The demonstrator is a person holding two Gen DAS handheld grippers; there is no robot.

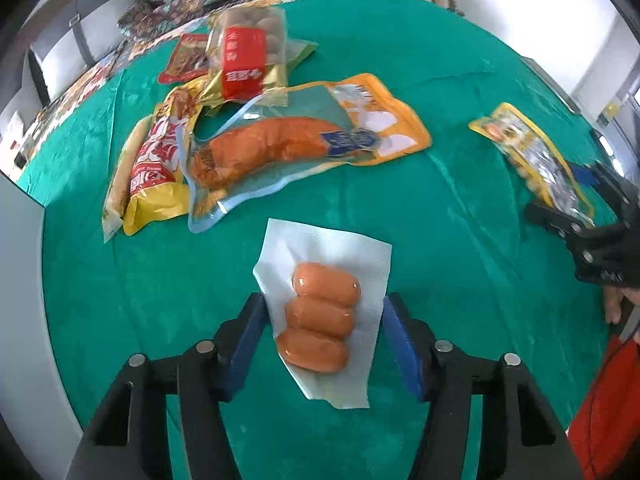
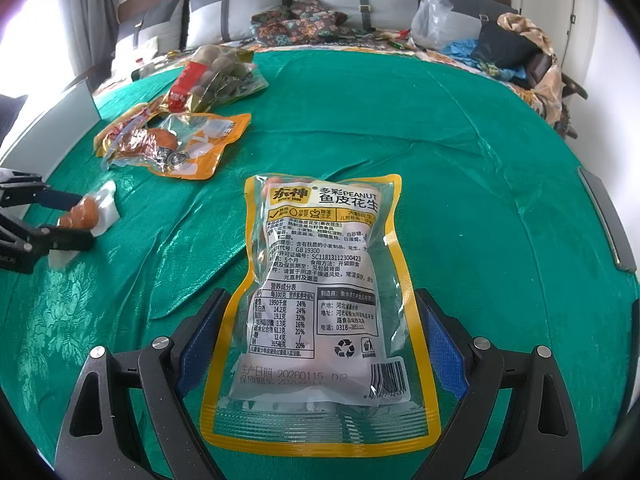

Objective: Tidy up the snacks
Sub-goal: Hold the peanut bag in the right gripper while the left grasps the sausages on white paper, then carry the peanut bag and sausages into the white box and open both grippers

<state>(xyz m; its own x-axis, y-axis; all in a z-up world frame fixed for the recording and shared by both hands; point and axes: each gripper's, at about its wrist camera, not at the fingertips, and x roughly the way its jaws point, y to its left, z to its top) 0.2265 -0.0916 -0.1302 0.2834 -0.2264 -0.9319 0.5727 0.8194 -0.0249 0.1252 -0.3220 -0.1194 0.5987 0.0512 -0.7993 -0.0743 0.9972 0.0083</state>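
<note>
A small clear pack of three orange sausages [image 1: 320, 316] lies on the green cloth [image 1: 440, 240]. My left gripper [image 1: 323, 308] straddles it, and both blue pads touch the pack's white side edges. In the right wrist view the same pack [image 2: 86, 210] sits between the left gripper's [image 2: 68, 220] fingers at the far left. A yellow-bordered peanut bag [image 2: 320, 280] lies flat, back side up, between the wide fingers of my right gripper [image 2: 320, 320]. There is a gap at its right pad. From the left wrist the peanut bag [image 1: 532, 160] and right gripper [image 1: 576, 200] show at the right edge.
A loose pile of snacks lies at the far left: a large sausage pouch [image 1: 280, 148], a red and yellow bag [image 1: 156, 168] and a red-labelled bag of round snacks [image 1: 244, 60]. Grey pillows [image 2: 240, 4] and clutter line the headboard. A red fabric thing [image 1: 608, 400] sits at bottom right.
</note>
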